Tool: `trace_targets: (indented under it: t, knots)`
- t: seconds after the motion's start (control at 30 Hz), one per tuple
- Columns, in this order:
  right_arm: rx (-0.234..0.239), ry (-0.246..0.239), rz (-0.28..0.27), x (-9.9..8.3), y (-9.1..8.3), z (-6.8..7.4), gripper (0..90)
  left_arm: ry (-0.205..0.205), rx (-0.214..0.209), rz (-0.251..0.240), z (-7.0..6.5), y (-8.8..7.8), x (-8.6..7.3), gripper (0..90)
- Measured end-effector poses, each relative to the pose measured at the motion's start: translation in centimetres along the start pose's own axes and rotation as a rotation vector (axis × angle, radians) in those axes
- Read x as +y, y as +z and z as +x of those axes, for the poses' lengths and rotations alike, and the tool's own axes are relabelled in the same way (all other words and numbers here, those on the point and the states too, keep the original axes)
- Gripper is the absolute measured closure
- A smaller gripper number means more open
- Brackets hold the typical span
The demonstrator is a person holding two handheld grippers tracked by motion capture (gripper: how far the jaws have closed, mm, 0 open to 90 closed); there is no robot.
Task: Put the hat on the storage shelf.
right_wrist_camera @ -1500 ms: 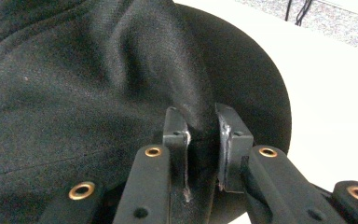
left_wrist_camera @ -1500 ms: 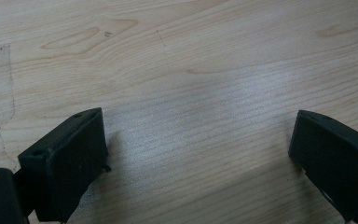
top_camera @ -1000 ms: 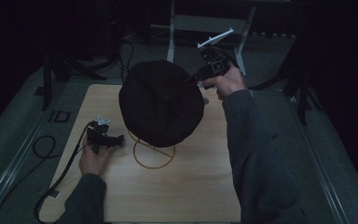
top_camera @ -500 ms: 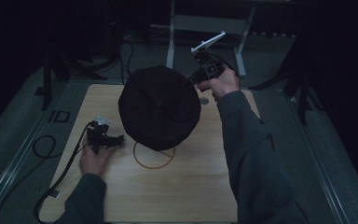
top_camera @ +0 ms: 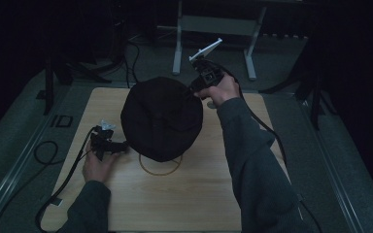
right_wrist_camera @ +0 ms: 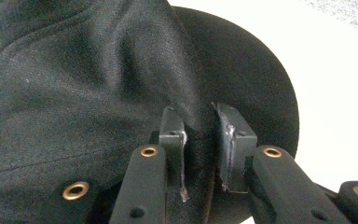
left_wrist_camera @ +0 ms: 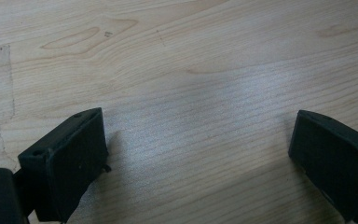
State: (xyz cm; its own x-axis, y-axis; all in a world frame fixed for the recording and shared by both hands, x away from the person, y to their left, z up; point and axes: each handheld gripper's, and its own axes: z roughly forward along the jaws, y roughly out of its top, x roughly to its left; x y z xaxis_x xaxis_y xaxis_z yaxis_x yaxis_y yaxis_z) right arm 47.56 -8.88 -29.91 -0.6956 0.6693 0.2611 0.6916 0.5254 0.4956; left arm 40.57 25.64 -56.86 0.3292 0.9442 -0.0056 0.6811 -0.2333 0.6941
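Wooden ring (top_camera: 161, 167) on desk (top_camera: 194, 194) frame centre, half hidden under black cap (top_camera: 161, 119). Right gripper (top_camera: 194, 91) upper centre, jaws easing apart yet pinching cap fabric. Left gripper (top_camera: 121, 145) lower left, jaws spread over bare desk.

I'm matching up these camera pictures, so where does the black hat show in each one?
High view: the black hat sits mid-table, over a ring.
Left gripper view: bare wood, no hat.
Right gripper view: the hat covers the left and centre, a fold pinched by the right tool.
Shared landmark: the wooden table.
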Motion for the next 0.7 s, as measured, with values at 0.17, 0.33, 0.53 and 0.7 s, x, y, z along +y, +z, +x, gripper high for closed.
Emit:
trace_targets:
  t: [0.17,0.33,0.53,0.7]
  knots:
    - [-0.017,-0.005,0.011,0.0,0.7,0.2,73.7,0.0,0.0,0.001,0.0,0.0,0.0,3.7]
    - [-0.021,-0.007,0.023,0.1,1.3,0.4,72.8,0.0,0.0,0.0,0.0,0.0,0.0,3.7]
    - [-0.031,-0.017,0.039,0.1,2.1,0.6,71.9,0.0,-0.001,0.001,0.0,0.0,0.0,3.7]
    - [-0.025,-0.017,0.038,0.1,2.7,0.7,74.4,0.001,0.0,0.001,0.0,0.0,0.0,3.7]
